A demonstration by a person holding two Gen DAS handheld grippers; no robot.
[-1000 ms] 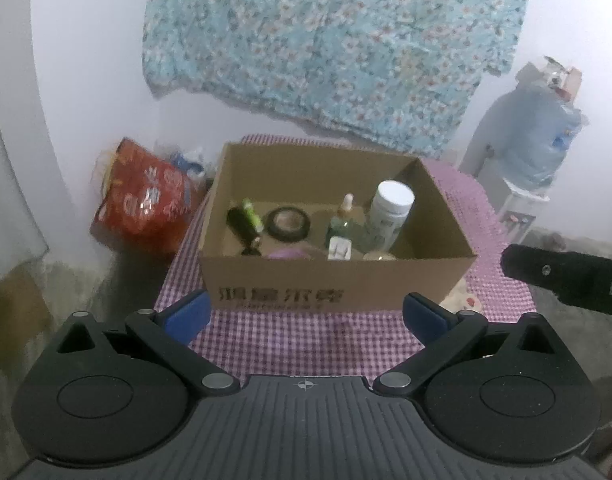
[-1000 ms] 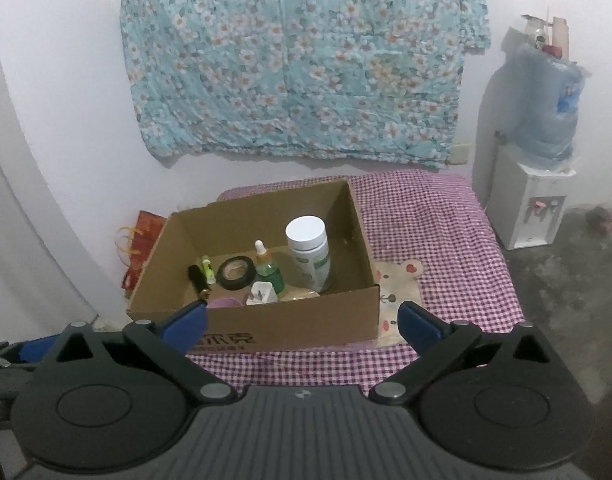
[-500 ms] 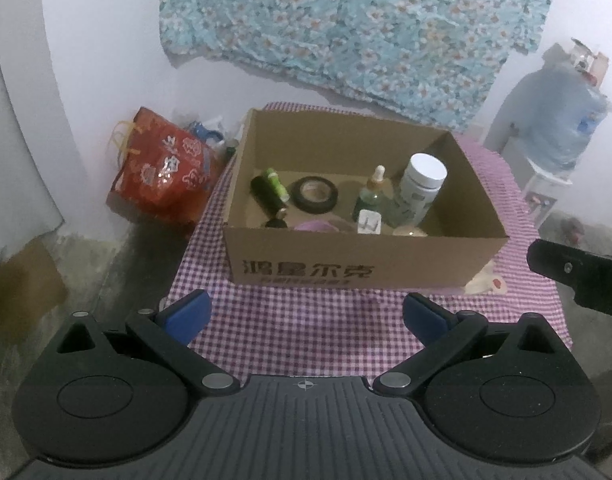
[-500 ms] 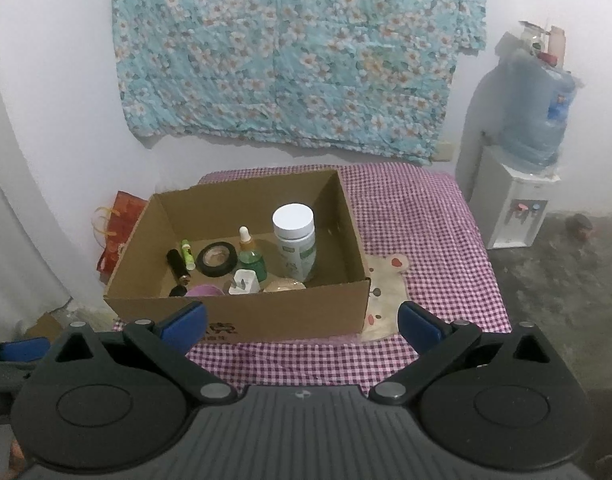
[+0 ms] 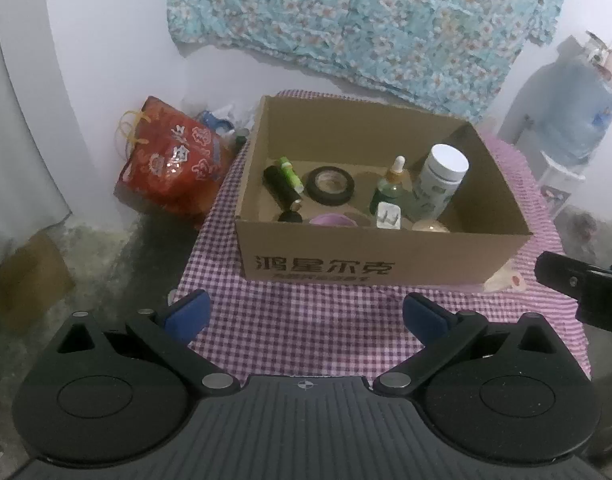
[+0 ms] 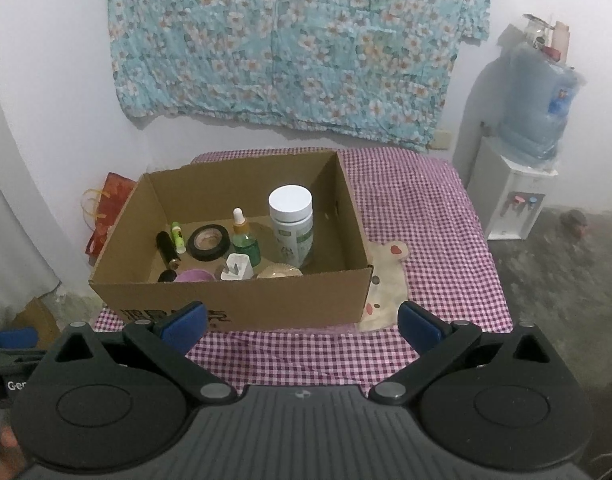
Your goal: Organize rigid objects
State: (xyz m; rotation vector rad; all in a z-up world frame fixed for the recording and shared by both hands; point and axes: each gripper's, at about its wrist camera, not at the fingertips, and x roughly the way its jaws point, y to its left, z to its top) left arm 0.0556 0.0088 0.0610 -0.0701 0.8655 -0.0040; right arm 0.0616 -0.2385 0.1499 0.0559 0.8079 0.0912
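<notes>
An open cardboard box (image 5: 386,256) (image 6: 233,300) stands on a purple checked cloth. Inside are a white-capped jar (image 5: 440,180) (image 6: 291,224), a green dropper bottle (image 5: 392,188) (image 6: 243,236), a black tape roll (image 5: 330,185) (image 6: 207,242), a black tube (image 5: 281,192), a green stick (image 5: 291,172), a white plug (image 5: 388,216) (image 6: 235,268) and a purple lid (image 5: 332,221). My left gripper (image 5: 303,316) is open and empty, in front of the box. My right gripper (image 6: 301,322) is open and empty, in front of the box.
The checked cloth (image 6: 418,216) covers a low table. A red bag (image 5: 169,164) sits on the floor at the left. A water dispenser (image 6: 522,184) stands at the right. A floral cloth (image 6: 297,40) hangs on the wall. The right gripper's body (image 5: 582,284) shows in the left wrist view.
Both grippers have drawn back and risen, so the box looks farther and more from above. Both stay open and empty. Nothing in the box has moved.
</notes>
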